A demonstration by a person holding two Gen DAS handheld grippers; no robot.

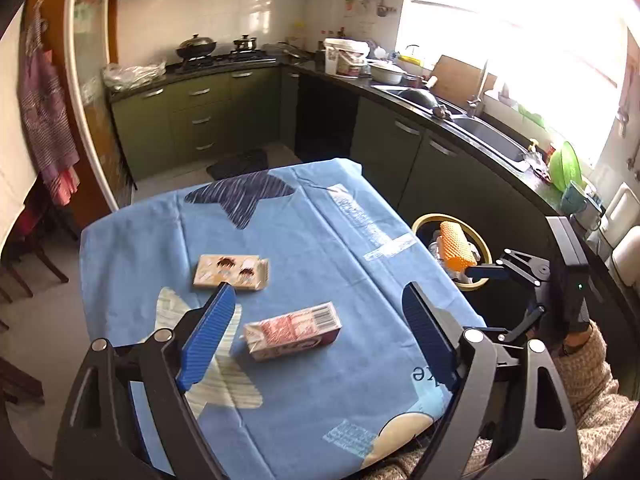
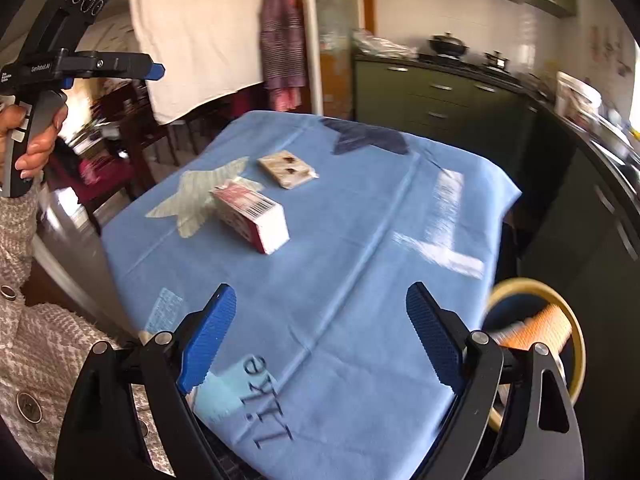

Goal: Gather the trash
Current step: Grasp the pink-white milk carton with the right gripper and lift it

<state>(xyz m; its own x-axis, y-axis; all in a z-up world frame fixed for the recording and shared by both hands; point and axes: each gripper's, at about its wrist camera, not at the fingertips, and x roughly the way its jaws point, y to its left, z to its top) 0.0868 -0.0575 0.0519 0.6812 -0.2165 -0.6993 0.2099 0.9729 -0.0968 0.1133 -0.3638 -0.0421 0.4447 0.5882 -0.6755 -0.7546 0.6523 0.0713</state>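
**2 wrist views over 1 table**

The left wrist camera looked down from above the near edge of the table [image 1: 312,420], facing the kitchen corner and the sink counter [image 1: 460,116]. The right wrist camera sat lower and closer at the table's near right corner, facing left across it toward the dining chairs [image 2: 120,128]. Both views shared the blue cloth [image 2: 360,220], the 2 cartons and the yellow-rimmed bin [image 1: 486,246].

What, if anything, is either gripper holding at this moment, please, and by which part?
Nothing is held: the left gripper and the right gripper are both open and empty above the table.
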